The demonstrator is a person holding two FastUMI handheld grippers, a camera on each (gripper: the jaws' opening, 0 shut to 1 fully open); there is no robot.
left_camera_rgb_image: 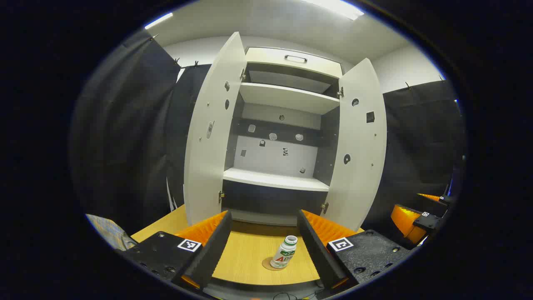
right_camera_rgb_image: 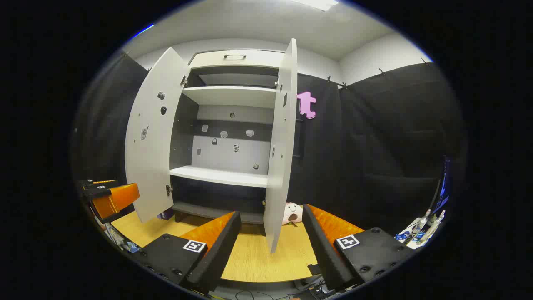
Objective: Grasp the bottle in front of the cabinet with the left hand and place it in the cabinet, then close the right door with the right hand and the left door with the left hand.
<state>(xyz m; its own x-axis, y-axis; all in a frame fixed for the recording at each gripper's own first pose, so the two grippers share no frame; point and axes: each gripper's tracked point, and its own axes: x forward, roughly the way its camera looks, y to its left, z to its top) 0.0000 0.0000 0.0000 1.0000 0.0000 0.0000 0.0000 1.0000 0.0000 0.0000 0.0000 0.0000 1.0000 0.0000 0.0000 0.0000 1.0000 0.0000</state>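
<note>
In the left gripper view the bottle (left_camera_rgb_image: 284,252) stands upright on a round coaster (left_camera_rgb_image: 268,264) on the wooden table (left_camera_rgb_image: 245,254), at six o'clock below the open cabinet (left_camera_rgb_image: 279,141). The left gripper (left_camera_rgb_image: 263,246) is spread, the bottle between its fingers but untouched. Both doors stand open. The right gripper (right_camera_rgb_image: 270,246) is spread too, with the right door (right_camera_rgb_image: 281,150) edge-on at twelve o'clock; a plush toy (right_camera_rgb_image: 291,213) lies just behind it.

Lit evenly from above by ceiling strips (left_camera_rgb_image: 333,7) at 12 and 11 o'clock, both blown out to white glare. Dim inside lower cabinet (left_camera_rgb_image: 275,200); soft shadows under shelves. Sharp at centre, mild softening toward rim. Strong fisheye bowing of doors (right_camera_rgb_image: 154,137), with blue fringing along the edge at 10 o'clock.
</note>
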